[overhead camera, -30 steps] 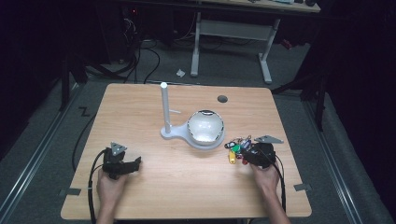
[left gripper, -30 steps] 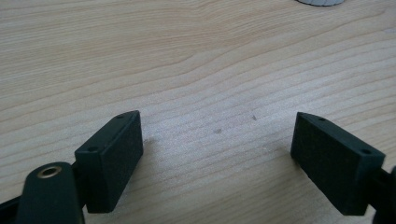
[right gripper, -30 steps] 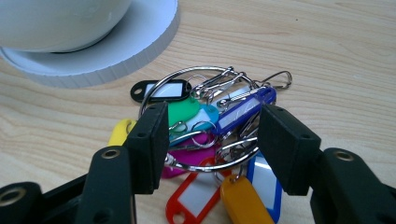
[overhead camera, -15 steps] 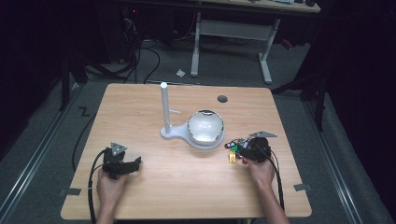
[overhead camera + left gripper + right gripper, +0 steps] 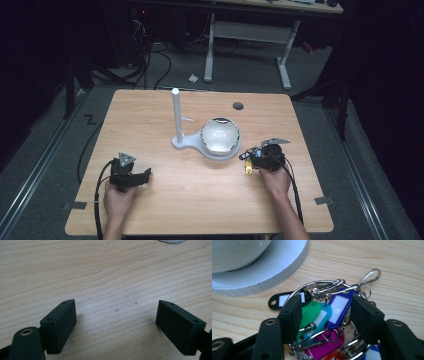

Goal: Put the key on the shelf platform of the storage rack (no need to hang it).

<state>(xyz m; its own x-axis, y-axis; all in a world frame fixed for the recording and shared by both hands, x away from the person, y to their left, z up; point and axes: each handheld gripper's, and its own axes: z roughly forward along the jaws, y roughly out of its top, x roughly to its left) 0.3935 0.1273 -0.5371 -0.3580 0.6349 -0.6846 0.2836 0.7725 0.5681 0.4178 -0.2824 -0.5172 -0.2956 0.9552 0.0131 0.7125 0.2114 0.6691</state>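
While the left claw (image 5: 145, 173) rested idle on the tabletop (image 5: 150, 120) with its jaws spread wide over bare wood, the right claw (image 5: 325, 315) was at work on a bunch of key tags (image 5: 322, 315). That bunch lay on the tabletop just beside the ribbed rim of the white stand (image 5: 274, 270), on the person's right side; in the high view it showed as a small bright clutter (image 5: 248, 161) at the right claw's tip, near the bowl (image 5: 220, 136) that sat on the stand's base. A tall white post (image 5: 175, 112) with a short peg rose from the same base.

In the right gripper view the jaws stood either side of the green, teal and blue tags and the wire ring that carried them, but partly open: a gap showed between each pad and the tags, so nothing was yet gripped. A black tag (image 5: 279, 300) and a snap hook (image 5: 369, 276) lay outside the jaws.

By my reading, the step in hand was the grasp of the bunch. The next move would call for closing the jaws on the ring or on a firm stack of tags, since loose tags could slip out sideways, and then lifting clear of the stand's rim. Where the bunch should go, the peg or the bowl, I could not tell.
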